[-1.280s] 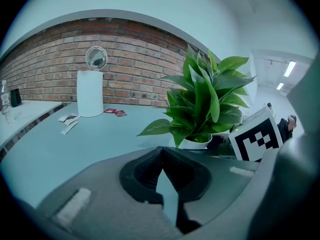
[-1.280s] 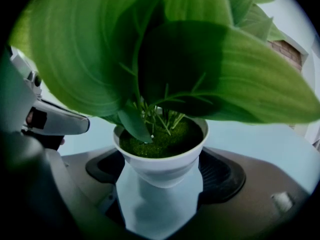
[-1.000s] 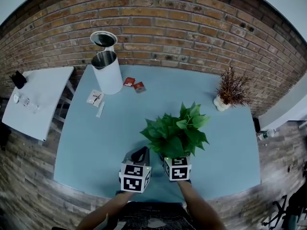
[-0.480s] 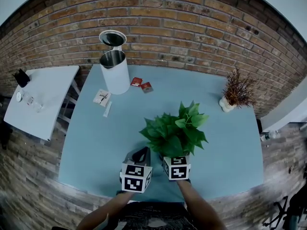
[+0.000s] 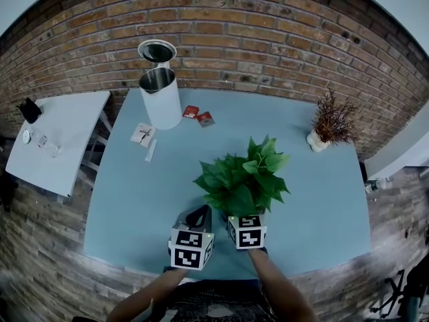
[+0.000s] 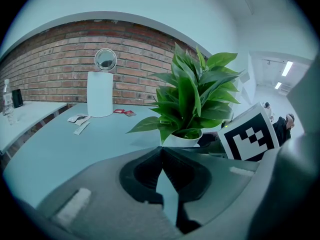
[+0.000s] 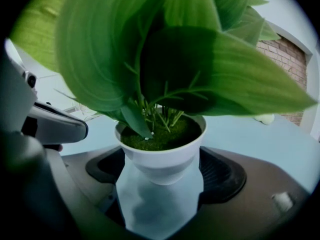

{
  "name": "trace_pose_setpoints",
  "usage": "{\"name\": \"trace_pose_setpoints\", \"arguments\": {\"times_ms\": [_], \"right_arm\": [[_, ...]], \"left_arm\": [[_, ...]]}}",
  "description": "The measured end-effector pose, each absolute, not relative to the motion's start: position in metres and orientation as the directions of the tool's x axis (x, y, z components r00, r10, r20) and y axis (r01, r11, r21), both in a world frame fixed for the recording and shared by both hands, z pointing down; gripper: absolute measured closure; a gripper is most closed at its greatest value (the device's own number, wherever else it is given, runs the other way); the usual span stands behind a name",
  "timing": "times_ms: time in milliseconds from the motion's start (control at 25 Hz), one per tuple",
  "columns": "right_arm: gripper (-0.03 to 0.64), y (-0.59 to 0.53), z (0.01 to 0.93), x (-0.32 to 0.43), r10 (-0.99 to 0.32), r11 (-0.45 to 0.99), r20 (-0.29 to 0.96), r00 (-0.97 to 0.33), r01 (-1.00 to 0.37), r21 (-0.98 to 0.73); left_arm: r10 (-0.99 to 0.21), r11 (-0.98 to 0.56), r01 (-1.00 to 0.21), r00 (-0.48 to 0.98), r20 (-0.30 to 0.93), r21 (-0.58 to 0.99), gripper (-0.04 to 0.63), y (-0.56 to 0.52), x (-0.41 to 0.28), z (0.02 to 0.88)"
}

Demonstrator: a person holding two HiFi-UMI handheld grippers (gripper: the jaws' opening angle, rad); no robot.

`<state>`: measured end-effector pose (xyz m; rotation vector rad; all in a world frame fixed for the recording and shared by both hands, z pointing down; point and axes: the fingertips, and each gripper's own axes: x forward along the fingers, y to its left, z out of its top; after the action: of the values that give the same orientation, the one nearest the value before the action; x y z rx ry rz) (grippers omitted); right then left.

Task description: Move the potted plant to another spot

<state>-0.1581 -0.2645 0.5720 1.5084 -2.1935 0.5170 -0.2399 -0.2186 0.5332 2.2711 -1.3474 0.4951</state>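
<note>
Standing on the pale blue tabletop (image 5: 134, 200), a tall white cylindrical bin with its round lid tipped open (image 5: 161, 98) rose at 11 o'clock from the green leafy potted plant (image 5: 241, 180), with two small red packets (image 5: 198, 115) just beside the bin and white paper sachets (image 5: 143, 135) at 10 o'clock. A dried brown plant in a small white pot (image 5: 328, 123) stood well apart at 2 o'clock. Nothing stood close around the leafy plant except the grippers. A red brick wall (image 5: 255, 39) ran behind the table, and a white side table (image 5: 57, 136) stood at 9 o'clock. The right gripper (image 7: 162, 171) reached forward at the near edge, its jaws clamped on the plant's white pot. The left gripper (image 6: 161, 150) hovered just beside it at 8 o'clock, jaws pressed together and empty.
</note>
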Motion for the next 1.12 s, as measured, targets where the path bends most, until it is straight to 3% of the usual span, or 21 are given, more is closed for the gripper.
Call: {"name": "trace_pose_setpoints", "arguments": {"times_ms": [360,1120], "right_arm": [[0.163,-0.241,0.577,-0.144,-0.78,0.347,0.534,-0.327,-0.935,-0.065],[0.384,-0.191,0.544,-0.107,-0.797,0.377,0.494,-0.346,-0.925,-0.039]], "left_arm": [[-0.721,-0.433,-0.88,0.468,0.511,0.195,0.597,-0.209,-0.222,0.532],[-0.737,-0.425,-0.888,0.453,0.501,0.177,0.597,-0.17,-0.177,0.519]]}}
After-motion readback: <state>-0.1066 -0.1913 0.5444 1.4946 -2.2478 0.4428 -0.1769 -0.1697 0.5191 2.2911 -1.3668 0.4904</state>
